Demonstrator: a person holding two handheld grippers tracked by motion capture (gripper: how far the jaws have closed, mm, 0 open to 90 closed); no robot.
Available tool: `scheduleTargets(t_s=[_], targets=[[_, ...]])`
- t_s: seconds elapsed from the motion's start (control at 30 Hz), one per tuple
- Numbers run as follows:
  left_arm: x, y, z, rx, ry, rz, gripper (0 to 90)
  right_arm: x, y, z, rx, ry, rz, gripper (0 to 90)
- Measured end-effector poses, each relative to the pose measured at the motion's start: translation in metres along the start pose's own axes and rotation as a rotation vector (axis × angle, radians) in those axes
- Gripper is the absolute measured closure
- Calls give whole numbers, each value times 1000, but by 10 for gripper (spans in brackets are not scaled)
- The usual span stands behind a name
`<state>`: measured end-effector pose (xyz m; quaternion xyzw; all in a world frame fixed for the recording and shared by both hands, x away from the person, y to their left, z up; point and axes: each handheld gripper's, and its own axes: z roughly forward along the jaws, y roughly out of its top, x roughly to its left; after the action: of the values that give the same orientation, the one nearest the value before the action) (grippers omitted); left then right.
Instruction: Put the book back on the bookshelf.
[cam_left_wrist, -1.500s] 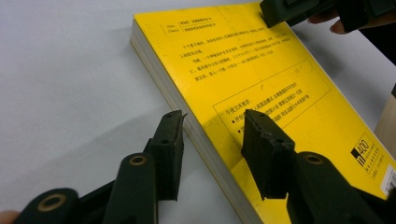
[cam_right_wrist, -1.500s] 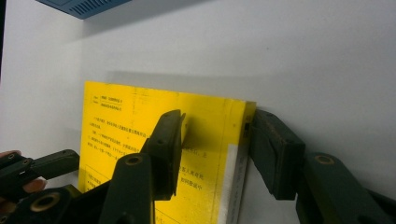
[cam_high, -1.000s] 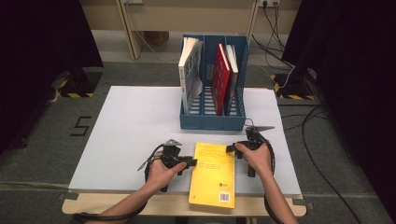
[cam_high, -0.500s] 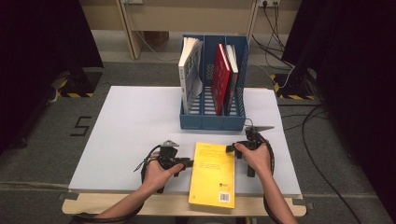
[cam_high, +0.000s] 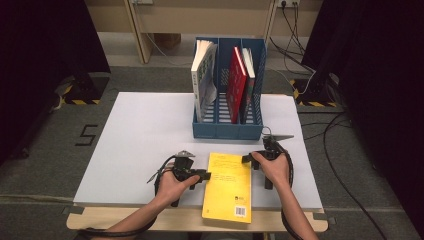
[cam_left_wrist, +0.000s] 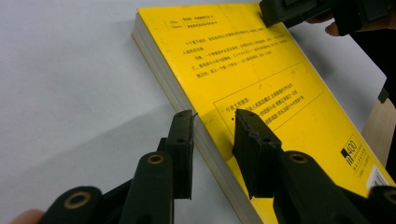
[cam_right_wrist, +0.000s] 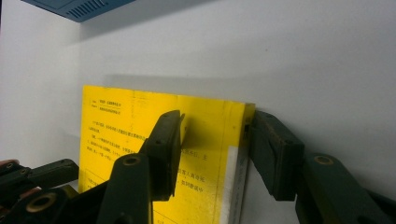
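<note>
High view: a blue file rack (cam_high: 229, 131) stands at the far middle of the white worktop (cam_high: 140, 135), just beyond the yellow book (cam_high: 227, 186), and nothing lies between the two. The rack's left slot holds a pale book (cam_high: 202, 80) leaning slightly; a red book (cam_high: 236, 82) and a thinner one beside it stand in the slots to the right. Cables trail over the grey floor to the right of the worktop. The yellow book lies flat, back cover up, at the near edge of the worktop, its near end reaching out over the wooden rim. Both forearms come in from the bottom, one on each side of the book. The left hand-held gripper (cam_high: 202, 176) points rightward at the book's left long edge; in the left gripper view its jaws stand partly apart, straddling the page edge, one over the cover (cam_left_wrist: 261, 79) and one beside the pages, and whether the pads press I cannot tell. The right hand-held gripper (cam_high: 248, 159) points leftward at the book's far right corner; in the right gripper view its jaws gape wide around that corner (cam_right_wrist: 233, 116), one over the cover, the other at the outer side, seemingly touching.
</note>
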<state>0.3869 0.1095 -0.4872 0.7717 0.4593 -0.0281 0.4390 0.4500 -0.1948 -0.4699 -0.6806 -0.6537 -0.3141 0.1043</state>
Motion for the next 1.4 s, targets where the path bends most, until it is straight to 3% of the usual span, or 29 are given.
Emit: scheduleTargets(t_s=[0.43, 0.63, 0.73, 0.8, 0.93, 1.13, 1.4], targets=[[1, -1, 2, 2, -9, 34, 710, -1, 3, 0, 25, 11, 5, 542], [1, 0, 2, 6, -11, 40, 712, 2, 4, 2, 8, -1, -5, 568], [2, 0, 2, 5, -13, 42, 712, 0, 3, 2, 0, 1, 10, 596], [2, 0, 2, 3, -14, 42, 712, -5, 4, 2, 7, 35, 46, 624], [2, 1, 2, 9, -16, 40, 712, -7, 4, 1, 10, 45, 57, 646], [3, 0, 1, 9, -14, 41, 711, -2, 6, -5, -1, 46, 29, 673], [5, -1, -1, 4, -14, 41, 711, 11, 7, -18, -46, 89, -24, 692]])
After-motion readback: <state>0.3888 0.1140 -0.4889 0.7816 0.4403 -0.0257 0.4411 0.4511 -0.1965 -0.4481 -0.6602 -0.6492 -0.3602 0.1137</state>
